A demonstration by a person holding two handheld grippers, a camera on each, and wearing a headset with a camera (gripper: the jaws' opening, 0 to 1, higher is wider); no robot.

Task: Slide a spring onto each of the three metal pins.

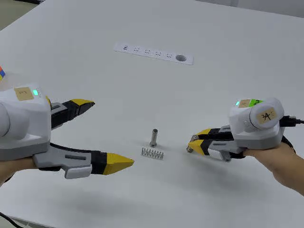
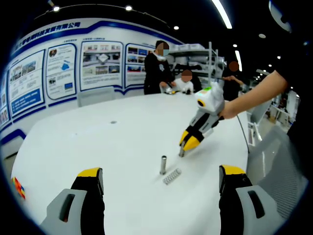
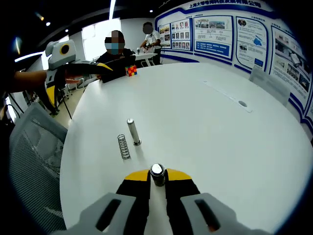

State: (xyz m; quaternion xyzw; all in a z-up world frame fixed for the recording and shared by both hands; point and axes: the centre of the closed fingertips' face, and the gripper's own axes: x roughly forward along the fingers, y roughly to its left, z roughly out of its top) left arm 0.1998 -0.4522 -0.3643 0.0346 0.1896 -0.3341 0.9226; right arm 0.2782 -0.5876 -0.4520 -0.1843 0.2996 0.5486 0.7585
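**One pin gripped, one standing, spring loose**

The left gripper (image 1: 113,132) hangs over the white table (image 1: 223,71), jaws spread wide on nothing. Beyond it an upright pin (image 1: 154,137) stands, with a spring (image 1: 152,153) lying flat just beside its base. The right gripper (image 1: 192,144) is clamped on a second pin (image 3: 157,171).

white round table (image 1: 228,42), blue-white poster wall (image 2: 73,63), ceiling strip lights (image 2: 222,13), grey mesh chair (image 3: 29,161).
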